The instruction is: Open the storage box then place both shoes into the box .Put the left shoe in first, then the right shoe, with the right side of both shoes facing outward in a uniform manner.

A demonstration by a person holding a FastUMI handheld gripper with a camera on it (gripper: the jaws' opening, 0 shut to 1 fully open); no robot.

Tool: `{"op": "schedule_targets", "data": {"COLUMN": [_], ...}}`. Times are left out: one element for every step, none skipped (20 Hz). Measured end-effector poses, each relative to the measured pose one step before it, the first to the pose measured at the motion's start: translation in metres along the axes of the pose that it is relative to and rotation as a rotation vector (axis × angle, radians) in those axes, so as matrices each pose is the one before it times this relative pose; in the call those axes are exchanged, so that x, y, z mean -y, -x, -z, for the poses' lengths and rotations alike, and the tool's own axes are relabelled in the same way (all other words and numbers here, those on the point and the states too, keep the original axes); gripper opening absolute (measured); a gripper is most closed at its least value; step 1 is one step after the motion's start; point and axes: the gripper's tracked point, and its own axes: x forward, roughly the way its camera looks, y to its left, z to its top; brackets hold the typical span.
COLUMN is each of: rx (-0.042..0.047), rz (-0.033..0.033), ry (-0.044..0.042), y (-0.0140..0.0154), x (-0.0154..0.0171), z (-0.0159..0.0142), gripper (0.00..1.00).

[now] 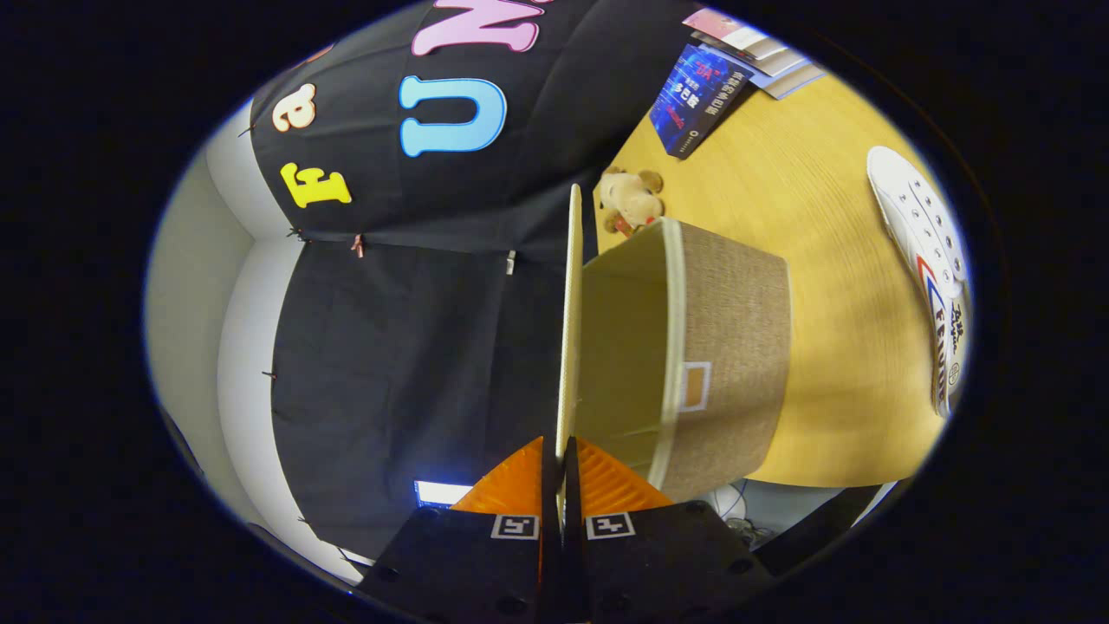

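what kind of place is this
Likely a staged recording booth: black cloth wall, wooden table with storage box, shoe, plush toy. Gripper pinches the box lid.

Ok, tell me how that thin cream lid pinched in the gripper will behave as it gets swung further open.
The thin cream lid runs straight from the gripper, shut on its edge, so it is probably a stiff board. It looks thin, so likely light. Gripped only at its edge, it might twist or slip. The brown woven fabric storage box seems empty, so it could drag or tip.
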Motion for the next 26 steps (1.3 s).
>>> {"op": "schedule_targets", "data": {"rx": [0.00033,-0.00717,-0.00726,-0.00593,-0.00434,-0.00326,-0.0079,-0.01581,-0.01246,-0.00883,-0.00666,-0.00591,-0.00959,-0.01231,-0.01494,-0.01565,-0.01821,-0.02018,-0.01791,-0.01175,-0.01061,-0.01254,-0.01767,-0.01946,-0.01995,-0.01833], "rz": [-0.01005,-0.00962,-0.00323,-0.00234,-0.00496,-0.0033,-0.00567,-0.00443,-0.0012,-0.00367,-0.00462,0.00596,0.00786,0.00915,0.00899,0.01267,0.01496,0.01742,0.0135,0.01519,0.01607,0.01452,0.0179,0.02,0.02276,0.02059], "ry": [0.00948,0.01429,0.01698,0.01528,0.01372,0.0139,0.01724,0.01574,0.00706,0.00716,0.01975,0.02816,0.02441,0.00957,0.00621,0.01136,0.01704,0.01517,0.01152,0.0154,0.01832,0.01065,0.0056,0.00246,0.0039,0.00747], "y": [-0.00416,-0.00604,-0.00868,-0.00978,-0.00834,-0.01228,-0.01257,-0.01773,-0.01406,-0.01338,-0.01689,-0.01672,-0.01699,-0.018,-0.0155,-0.01583,-0.01665,-0.01454,-0.01446,-0.01243,-0.01193,-0.01297,-0.01286,-0.01127,-0.01066,-0.0063], "x": [-0.01369,-0.01304,-0.0127,-0.01279,-0.01326,-0.01188,-0.01161,-0.01168,-0.00831,-0.009,-0.00926,-0.00381,-0.00439,-0.00259,-0.00057,0.0001,0.00348,0.00432,0.00122,0.00288,0.0018,0.00445,0.00533,0.00621,0.00563,0.00559], "z": [-0.00114,0.00007,0.00009,-0.00068,-0.00106,-0.00151,0.00007,0.00038,-0.00002,0.0001,0.00029,0.00122,0.00164,0.00266,0.00302,0.00444,0.00595,0.00554,0.00558,0.00459,0.00435,0.0033,0.00463,0.00438,0.00489,0.00461], "gripper": [0.05,0.05,0.05,0.05,0.05,0.05,0.05,0.05,0.05,0.05,0.05,0.05,0.05,0.06,0.06,0.06,0.06,0.06,0.06,0.06,0.06,0.06,0.06,0.06,0.06,0.06]}}
